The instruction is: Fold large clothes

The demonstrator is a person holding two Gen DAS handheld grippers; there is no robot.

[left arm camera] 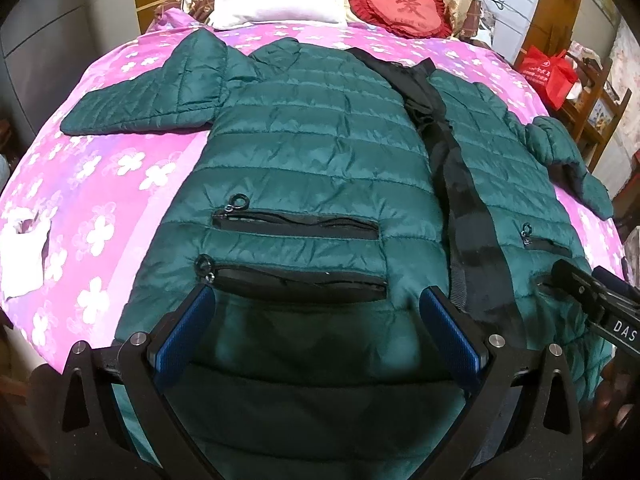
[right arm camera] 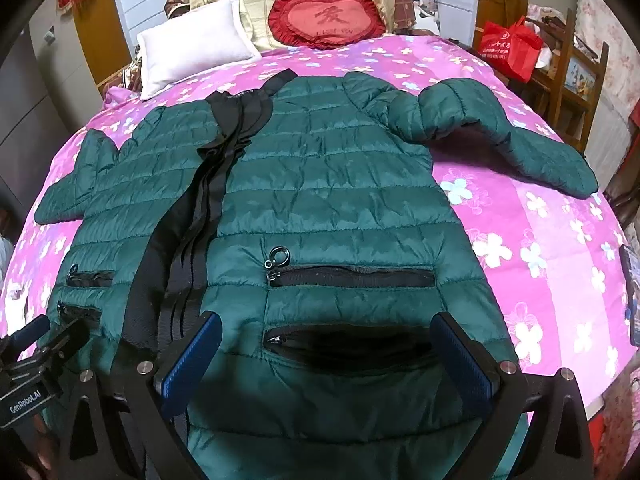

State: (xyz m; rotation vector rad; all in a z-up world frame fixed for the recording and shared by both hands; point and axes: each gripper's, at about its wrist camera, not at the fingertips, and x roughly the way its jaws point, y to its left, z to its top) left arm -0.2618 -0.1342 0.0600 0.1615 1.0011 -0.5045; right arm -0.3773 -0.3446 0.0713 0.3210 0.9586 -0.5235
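Both claws (left arm camera: 316, 300) (right arm camera: 326, 328) are hanging wide open over the jacket (left arm camera: 312, 152); only right view's showing maybe a phone (right arm camera: 631, 296).

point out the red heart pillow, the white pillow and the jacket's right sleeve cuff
red heart pillow (right arm camera: 326, 20): right wrist view, on its flat centre panel.
white pillow (right arm camera: 196, 50): right wrist view, on the middle of its face.
jacket's right sleeve cuff (right arm camera: 568, 172): right wrist view, on the quilted end of the sleeve lying on the bedspread.

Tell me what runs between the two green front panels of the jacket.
A black strip of lining and zipper edge runs down the green jacket between the panels, seen in both wrist views.
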